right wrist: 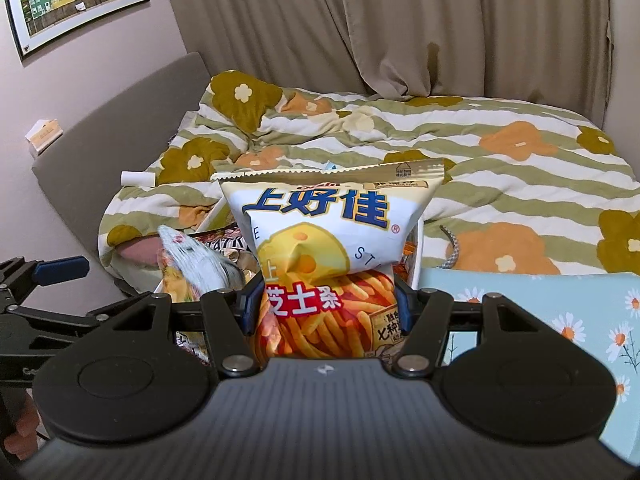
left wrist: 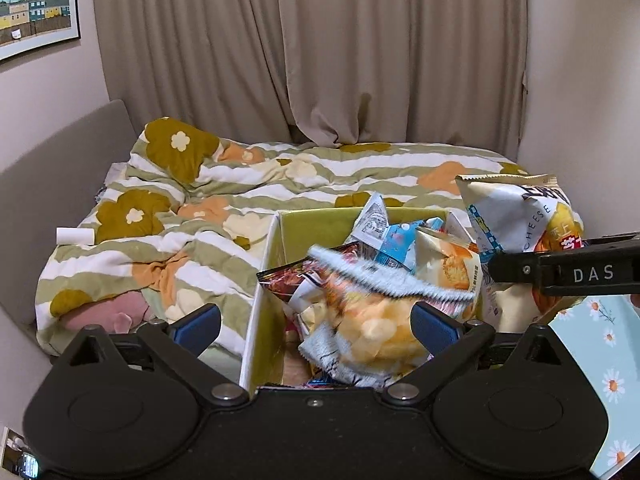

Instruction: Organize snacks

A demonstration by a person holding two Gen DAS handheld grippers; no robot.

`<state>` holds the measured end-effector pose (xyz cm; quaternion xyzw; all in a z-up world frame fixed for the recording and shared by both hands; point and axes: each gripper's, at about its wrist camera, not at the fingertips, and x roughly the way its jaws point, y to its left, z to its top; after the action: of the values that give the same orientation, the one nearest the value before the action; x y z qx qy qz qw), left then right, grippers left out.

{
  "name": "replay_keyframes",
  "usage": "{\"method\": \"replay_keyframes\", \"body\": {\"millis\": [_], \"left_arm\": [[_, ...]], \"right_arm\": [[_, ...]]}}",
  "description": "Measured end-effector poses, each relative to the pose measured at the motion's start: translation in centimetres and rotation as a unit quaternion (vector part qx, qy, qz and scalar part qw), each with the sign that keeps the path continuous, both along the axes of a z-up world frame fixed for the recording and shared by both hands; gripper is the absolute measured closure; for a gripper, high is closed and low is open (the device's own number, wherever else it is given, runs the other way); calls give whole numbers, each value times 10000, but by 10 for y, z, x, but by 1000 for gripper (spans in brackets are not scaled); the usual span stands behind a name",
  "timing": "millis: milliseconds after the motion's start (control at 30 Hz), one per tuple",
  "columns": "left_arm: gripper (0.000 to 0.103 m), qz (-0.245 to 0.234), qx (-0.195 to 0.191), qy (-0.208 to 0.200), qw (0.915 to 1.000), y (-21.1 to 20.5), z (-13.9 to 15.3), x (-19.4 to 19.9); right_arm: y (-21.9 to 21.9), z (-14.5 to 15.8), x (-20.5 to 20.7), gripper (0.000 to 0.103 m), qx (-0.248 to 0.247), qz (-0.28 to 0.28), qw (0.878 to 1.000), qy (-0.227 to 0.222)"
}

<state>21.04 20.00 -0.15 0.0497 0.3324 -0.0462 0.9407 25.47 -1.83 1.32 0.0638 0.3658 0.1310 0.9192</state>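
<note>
My right gripper [right wrist: 325, 307] is squeezing its fingers inward at frame centre. My left gripper [left wrist: 316, 322] is hanging spread wide, low in frame.

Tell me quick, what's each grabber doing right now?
Left gripper: open, holding nothing, above the blurred pale chip bag in the yellow-lined cardboard box.
Right gripper: closed on the white-and-red cheese stick snack bag.

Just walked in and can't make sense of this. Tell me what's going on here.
A person is sorting snacks with two handheld grippers by a bed. The right gripper is shut on a cheese-stick bag, holding it upright above the box. The left gripper is open over the box, with a blurred chip bag between its fingers, not gripped. Several other snack bags already fill the box.
</note>
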Motion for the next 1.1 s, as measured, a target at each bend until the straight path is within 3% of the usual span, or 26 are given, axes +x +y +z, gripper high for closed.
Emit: {"method": "replay_keyframes", "body": {"millis": [167,233,600,867,1100], "left_arm": [[0,37,-61,98,9999,5,-6,-1],[0,31,-73,160,9998,7,-10,0],[0,-35,-62,297,9995,9,-23,-8],[0,68,-30,-105,9999,-2,6,-38],[0,243,-195,-426,9986,-25,35,-79]], "right_arm": [[1,-6,6,24,68,73,9998,142],[2,-13,7,0,235,88,9996,155],[7,-20,-6,0,94,-118,9999,-28],[-10,7,-38,0,39,-225,9989,-407],[-40,45,-91,0,-308,-501,9950,-803]]}}
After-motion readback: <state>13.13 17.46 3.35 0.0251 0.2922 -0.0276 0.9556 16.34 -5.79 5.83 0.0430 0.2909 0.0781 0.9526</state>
